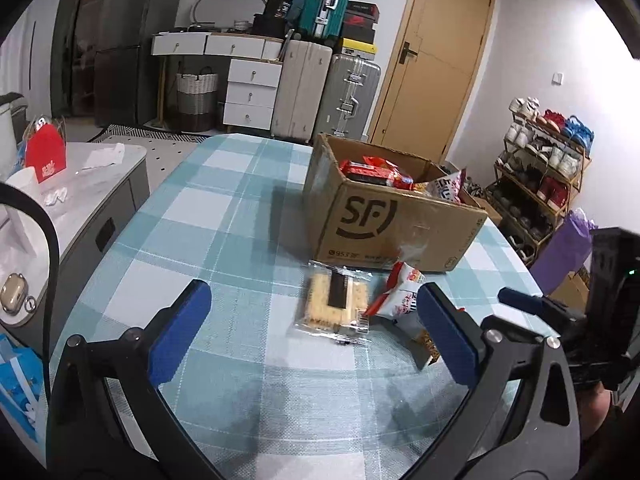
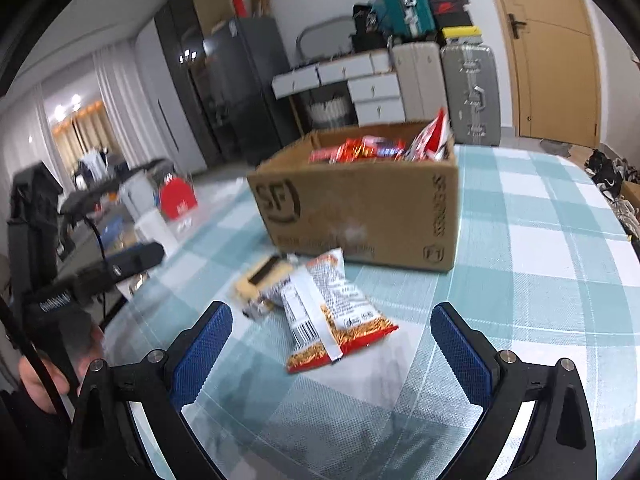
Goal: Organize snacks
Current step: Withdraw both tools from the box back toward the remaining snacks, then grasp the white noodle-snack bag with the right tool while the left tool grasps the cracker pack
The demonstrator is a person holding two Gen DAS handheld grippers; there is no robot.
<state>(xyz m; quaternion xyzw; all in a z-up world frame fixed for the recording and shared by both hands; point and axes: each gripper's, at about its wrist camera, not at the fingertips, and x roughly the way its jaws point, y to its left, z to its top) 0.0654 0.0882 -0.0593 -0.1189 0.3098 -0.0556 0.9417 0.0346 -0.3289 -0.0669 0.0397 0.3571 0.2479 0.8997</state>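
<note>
A cardboard box marked SF stands on the checked table and holds red snack packs. It also shows in the right wrist view. In front of it lie a clear-wrapped cracker pack and a red-and-white snack bag. The right wrist view shows the bag and the cracker pack too. My left gripper is open and empty, just short of the cracker pack. My right gripper is open and empty, its jaws either side of the bag's near end.
The checked tablecloth covers the table. A grey side cabinet with a red box stands to the left. A shoe rack and a purple bag are at the right. Suitcases and drawers line the back wall.
</note>
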